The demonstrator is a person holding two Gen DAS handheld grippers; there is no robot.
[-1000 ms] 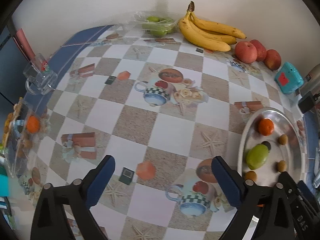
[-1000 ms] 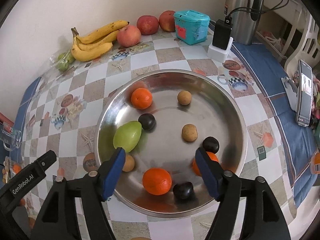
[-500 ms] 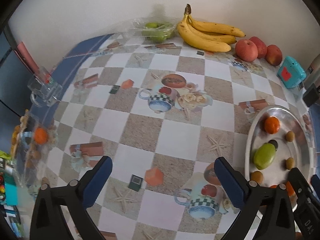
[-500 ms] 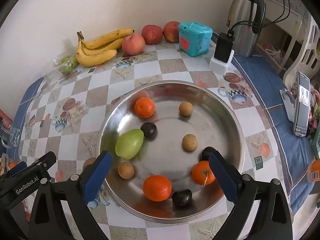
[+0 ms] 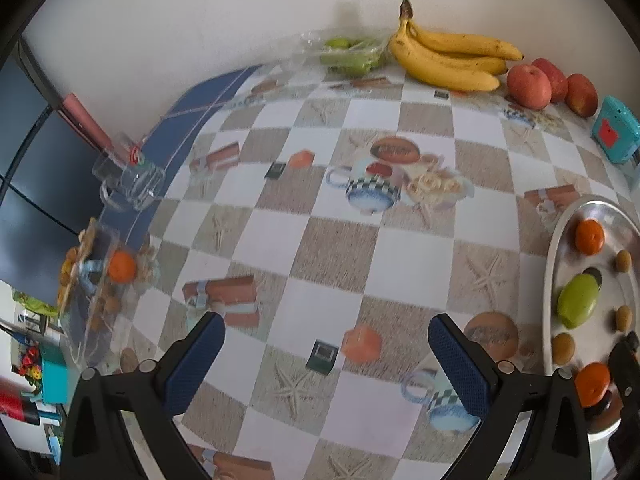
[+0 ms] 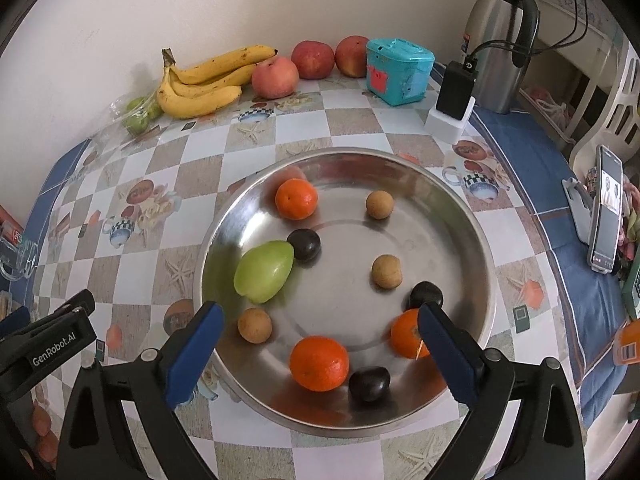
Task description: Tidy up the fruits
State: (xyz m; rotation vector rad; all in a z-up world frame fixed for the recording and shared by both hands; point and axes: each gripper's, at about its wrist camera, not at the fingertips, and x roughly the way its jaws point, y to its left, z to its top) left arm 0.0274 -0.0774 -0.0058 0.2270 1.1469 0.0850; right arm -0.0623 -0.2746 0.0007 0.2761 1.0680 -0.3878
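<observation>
- The fruits to be organized lie loose in a round steel tray (image 6: 476,240) on the checked tablecloth (image 5: 360,240): three oranges, three dark plums, three small tan round fruits and one green mango (image 6: 263,271).
- The nearest orange (image 6: 319,363) sits at the tray's near edge, touching or almost touching a dark plum (image 6: 369,384). A second orange (image 6: 406,338) lies just right of it, partly behind the right finger; a third orange (image 6: 296,199) rests on the far side.
- Handling, judged: oranges are firm, fairly light, with a dimpled skin that grips well; take hold across the widest part. Plums are smooth and bruise easily; close gently. The tan fruits are small and may roll on the slick steel. The mango is the heaviest; grip across its narrow width.
- The right gripper (image 6: 320,332) hovers over the tray's near rim, jaws spread wide and holding nothing; the nearest orange lies between the fingers' line.
- The left gripper (image 5: 326,344) hangs over bare tablecloth left of the tray, jaws equally wide apart and empty.
- Outward: bananas (image 6: 200,84), red apples (image 6: 312,60) and a bag of green fruit (image 5: 352,54) line the wall. A clear container (image 5: 96,280) holding an orange and small tan fruits stands at the table's left edge; it is possibly the destination.
- Risk, judged: a closing finger may nudge the adjacent plum.
</observation>
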